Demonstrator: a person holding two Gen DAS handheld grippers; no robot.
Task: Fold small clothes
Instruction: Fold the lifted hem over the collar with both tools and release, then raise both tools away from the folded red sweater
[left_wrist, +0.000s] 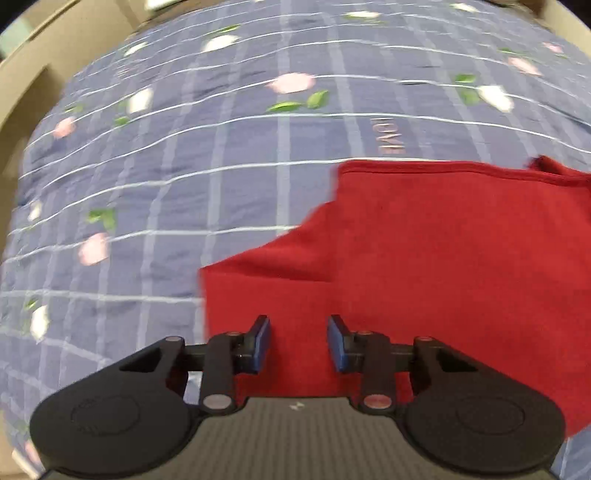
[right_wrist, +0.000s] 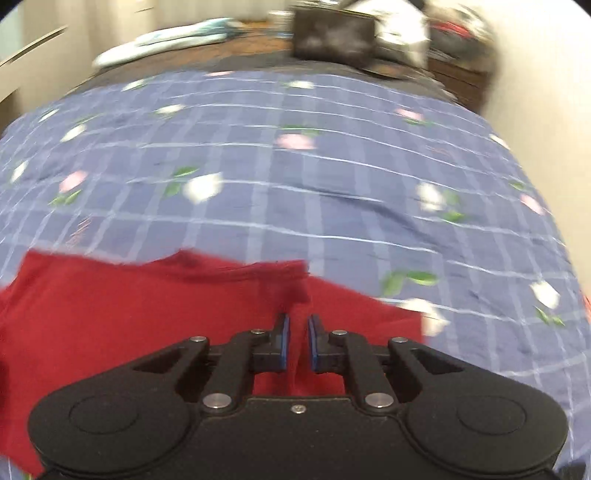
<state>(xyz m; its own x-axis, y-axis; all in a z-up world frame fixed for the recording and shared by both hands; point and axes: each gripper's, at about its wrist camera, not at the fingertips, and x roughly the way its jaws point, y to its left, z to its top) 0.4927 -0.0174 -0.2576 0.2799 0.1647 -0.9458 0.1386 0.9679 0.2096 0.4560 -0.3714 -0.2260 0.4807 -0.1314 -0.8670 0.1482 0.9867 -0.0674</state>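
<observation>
Hovering over red garment (left_wrist: 424, 258), your left tongs (left_wrist: 298, 343) stand spread, nothing between blue pads (left_wrist: 260, 341). Your right tongs (right_wrist: 298, 343) sit nearly pressed together; red cloth in narrow gap, pinch or not, cannot tell. Garment lies folded on blue checked floral bedspread (left_wrist: 184, 166), under and ahead of both tongs.

A bed (right_wrist: 332, 177) covered in a blue checked bedspread (left_wrist: 184, 184) printed with pink and white roses and green leaves carries a red garment (left_wrist: 424, 251), which lies spread flat on the cover, partly folded, with its hemmed edge toward the bed's middle.
</observation>
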